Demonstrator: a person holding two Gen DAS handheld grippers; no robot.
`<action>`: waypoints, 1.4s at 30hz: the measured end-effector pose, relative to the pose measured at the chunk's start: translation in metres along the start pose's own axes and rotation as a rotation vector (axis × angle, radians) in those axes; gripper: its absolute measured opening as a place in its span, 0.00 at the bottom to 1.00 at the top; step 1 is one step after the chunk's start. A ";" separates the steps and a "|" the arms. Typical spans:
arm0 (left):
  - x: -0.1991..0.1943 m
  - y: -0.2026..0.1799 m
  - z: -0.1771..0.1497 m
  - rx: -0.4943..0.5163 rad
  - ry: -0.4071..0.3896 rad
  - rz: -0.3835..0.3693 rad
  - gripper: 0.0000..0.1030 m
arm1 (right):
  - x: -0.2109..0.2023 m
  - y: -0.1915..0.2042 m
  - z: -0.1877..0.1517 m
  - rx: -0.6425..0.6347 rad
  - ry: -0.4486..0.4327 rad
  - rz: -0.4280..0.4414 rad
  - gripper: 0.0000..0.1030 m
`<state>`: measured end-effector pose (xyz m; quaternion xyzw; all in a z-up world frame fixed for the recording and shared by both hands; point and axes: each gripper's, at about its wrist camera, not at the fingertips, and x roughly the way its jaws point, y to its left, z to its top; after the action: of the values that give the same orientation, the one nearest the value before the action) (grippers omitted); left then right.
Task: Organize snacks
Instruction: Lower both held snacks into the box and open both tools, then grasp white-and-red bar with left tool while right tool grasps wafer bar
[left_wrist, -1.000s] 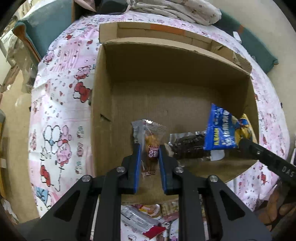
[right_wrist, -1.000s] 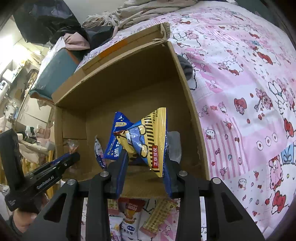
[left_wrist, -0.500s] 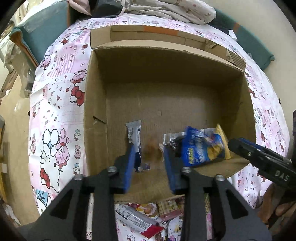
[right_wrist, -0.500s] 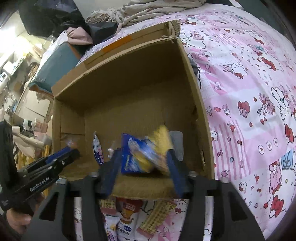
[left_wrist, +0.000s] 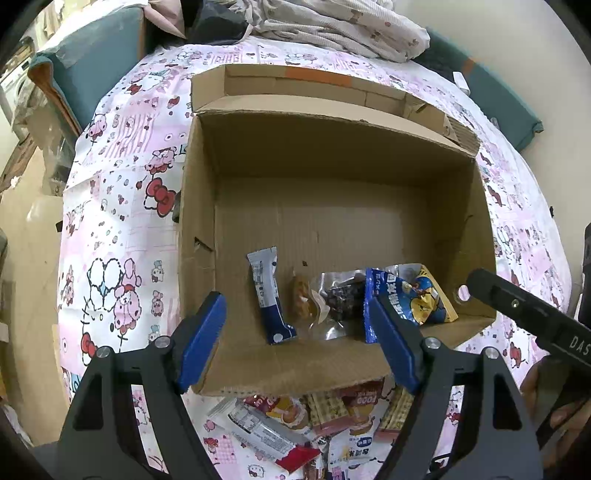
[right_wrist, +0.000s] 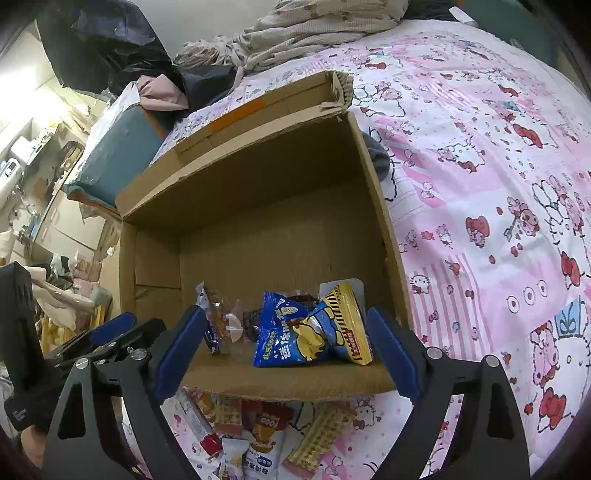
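An open cardboard box (left_wrist: 199, 206) (right_wrist: 373, 177) lies on a pink cartoon-print bedspread. Inside, near its front wall, lie a blue-and-yellow snack bag (left_wrist: 406, 295) (right_wrist: 314, 328), a clear pack with dark pieces (left_wrist: 340, 299), a small clear pack with an orange snack (left_wrist: 301, 299) and a grey-and-blue stick pack (left_wrist: 269, 295). My left gripper (left_wrist: 299, 339) is open and empty above the box's front edge. My right gripper (right_wrist: 284, 350) is open and empty, just behind the blue-and-yellow bag.
Several loose snack packs (left_wrist: 295, 424) (right_wrist: 258, 432) lie on the bedspread in front of the box. Bedding and clothes (left_wrist: 332, 26) are piled behind the box. A teal cushion (right_wrist: 114, 158) sits at the far left.
Both grippers opened. The left one let go of the orange snack pack and the right one let go of the blue-and-yellow bag; both now lie in the box. Both grippers pulled back.
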<state>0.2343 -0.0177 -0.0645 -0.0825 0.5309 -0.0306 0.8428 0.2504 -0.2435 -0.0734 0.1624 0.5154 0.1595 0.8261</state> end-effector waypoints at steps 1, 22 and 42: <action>-0.003 0.001 -0.001 -0.006 -0.003 -0.002 0.75 | -0.003 0.000 -0.002 0.000 -0.006 -0.004 0.89; -0.051 0.061 -0.049 -0.162 -0.007 0.037 0.75 | -0.049 -0.008 -0.064 0.116 0.025 0.007 0.89; 0.041 0.053 -0.122 -0.301 0.354 0.069 0.27 | -0.051 -0.017 -0.095 0.207 0.066 -0.015 0.89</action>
<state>0.1406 0.0157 -0.1611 -0.1825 0.6715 0.0636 0.7154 0.1454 -0.2707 -0.0795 0.2378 0.5571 0.1046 0.7888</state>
